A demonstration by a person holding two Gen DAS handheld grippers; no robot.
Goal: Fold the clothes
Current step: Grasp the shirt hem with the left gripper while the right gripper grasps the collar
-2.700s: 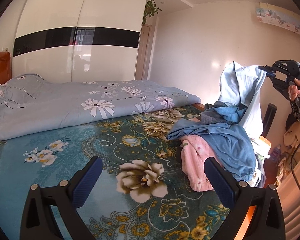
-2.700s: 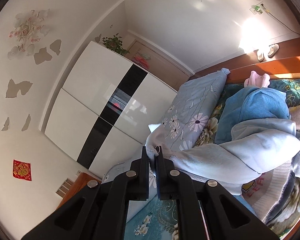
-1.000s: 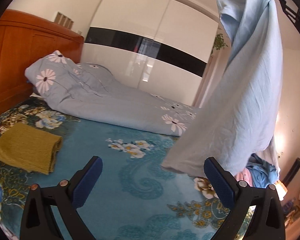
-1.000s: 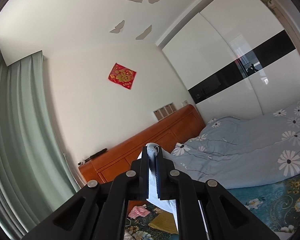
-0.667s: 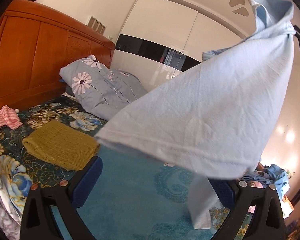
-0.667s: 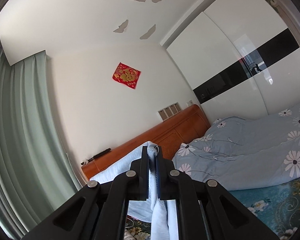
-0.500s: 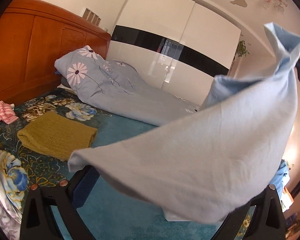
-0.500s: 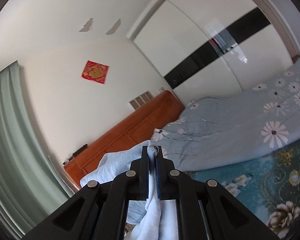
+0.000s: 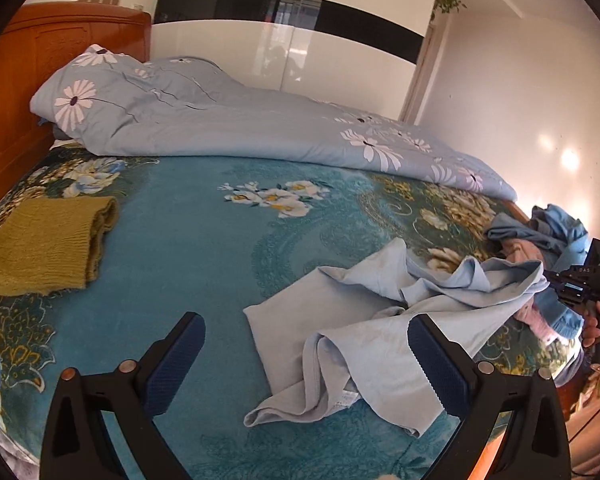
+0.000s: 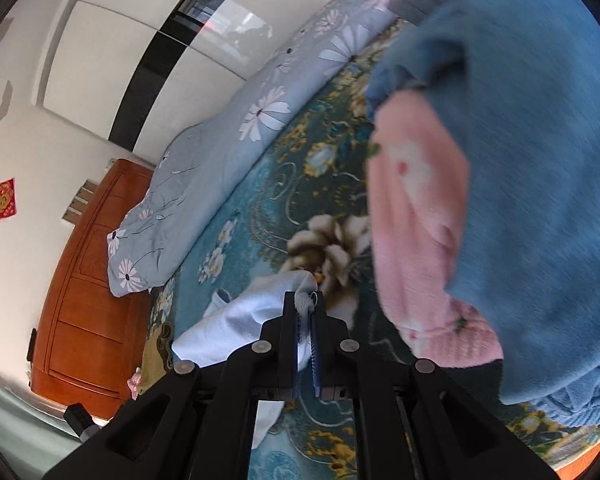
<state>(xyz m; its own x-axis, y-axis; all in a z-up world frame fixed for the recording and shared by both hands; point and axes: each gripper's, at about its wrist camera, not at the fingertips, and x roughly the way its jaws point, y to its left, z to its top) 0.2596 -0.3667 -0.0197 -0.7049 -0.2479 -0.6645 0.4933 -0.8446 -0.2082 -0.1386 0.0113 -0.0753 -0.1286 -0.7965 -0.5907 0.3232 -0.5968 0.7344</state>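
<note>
The light blue shirt is spread rumpled on the bed, its long axis running from the wide-open left hand-held gripper toward the clothes pile. Its far end, probably the collar, is pinched in the closed right hand-held gripper; the loose hem beside the left one is nearer for grasping.

Sunlit bedroom: white wardrobe, wooden headboard, perhaps a door.

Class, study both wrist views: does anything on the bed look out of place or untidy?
Yes. The light blue garment lies crumpled, one edge pinched in the right gripper. Unfolded clothes are heaped at the bed's edge, unlike the folded olive sweater.
</note>
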